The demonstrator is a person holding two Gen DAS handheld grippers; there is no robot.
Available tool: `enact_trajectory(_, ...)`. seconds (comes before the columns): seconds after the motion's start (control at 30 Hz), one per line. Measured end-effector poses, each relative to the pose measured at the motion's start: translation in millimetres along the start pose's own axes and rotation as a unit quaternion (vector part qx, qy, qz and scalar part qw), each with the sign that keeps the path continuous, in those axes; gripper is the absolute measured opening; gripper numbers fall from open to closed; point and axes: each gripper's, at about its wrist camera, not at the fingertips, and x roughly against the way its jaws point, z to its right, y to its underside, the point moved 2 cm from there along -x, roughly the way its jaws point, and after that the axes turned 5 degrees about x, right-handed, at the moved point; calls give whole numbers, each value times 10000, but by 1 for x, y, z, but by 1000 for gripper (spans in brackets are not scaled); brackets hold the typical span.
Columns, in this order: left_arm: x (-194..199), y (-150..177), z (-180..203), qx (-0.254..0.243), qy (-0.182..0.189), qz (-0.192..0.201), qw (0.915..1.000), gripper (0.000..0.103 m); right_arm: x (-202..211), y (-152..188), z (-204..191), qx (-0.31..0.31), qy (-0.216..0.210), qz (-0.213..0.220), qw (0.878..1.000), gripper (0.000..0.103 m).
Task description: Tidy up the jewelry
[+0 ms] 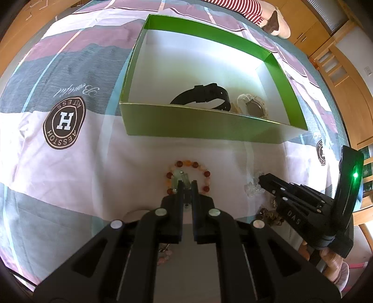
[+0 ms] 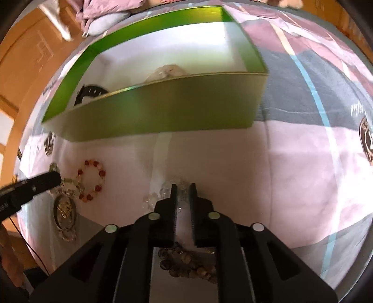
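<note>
A green box [image 1: 200, 125] with a white inside sits on the bedspread; it holds a black watch [image 1: 205, 95] and a cream watch [image 1: 253, 106]. In front of it lies an orange-red bead bracelet [image 1: 188, 177]. My left gripper [image 1: 187, 186] is nearly shut on a pale green piece [image 1: 180, 177] inside that bracelet's ring. My right gripper [image 2: 183, 188] is closed on a clear crystal bracelet [image 2: 163, 193], also seen in the left wrist view [image 1: 253, 187]. The box [image 2: 163, 111] fills the upper right wrist view.
A brown bead bracelet [image 2: 186, 263] lies under my right gripper. A gold-and-dark bangle [image 2: 64, 213] and a pink bead strand [image 1: 164, 256] lie near the bed's front. A striped plush toy [image 1: 256, 14] lies beyond the box. Wooden furniture [image 1: 326, 53] surrounds the bed.
</note>
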Motion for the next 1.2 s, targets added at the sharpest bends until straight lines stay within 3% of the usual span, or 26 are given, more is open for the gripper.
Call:
enact_trajectory(0.07, -1, 1, 1, -4, -12, -2, 10000, 5, 2, 1, -1, 29, 17, 47, 10000, 18)
enact_trajectory(0.4, -5, 6, 10, -136, -60, -20, 9999, 6, -10, 7, -37, 880, 918, 298, 9914, 18)
enact_trajectory(0.47, -3, 5, 10, -144, -53, -2, 9999, 5, -9, 7, -37, 833, 838, 305, 9925, 9)
enact_trajectory(0.53, -1, 5, 10, -137, -33, 30, 9999, 5, -4, 5, -31, 655, 658, 331, 9951, 8)
enact_trajectory(0.93, 12, 5, 11, -185, -18, 200, 9996, 5, 33, -2, -22, 339, 311, 1092, 9929, 7)
enact_trajectory(1.2, 13, 5, 13, -217, -47, 235, 9995, 5, 34, 0, -16, 292, 334, 1021, 9938, 7)
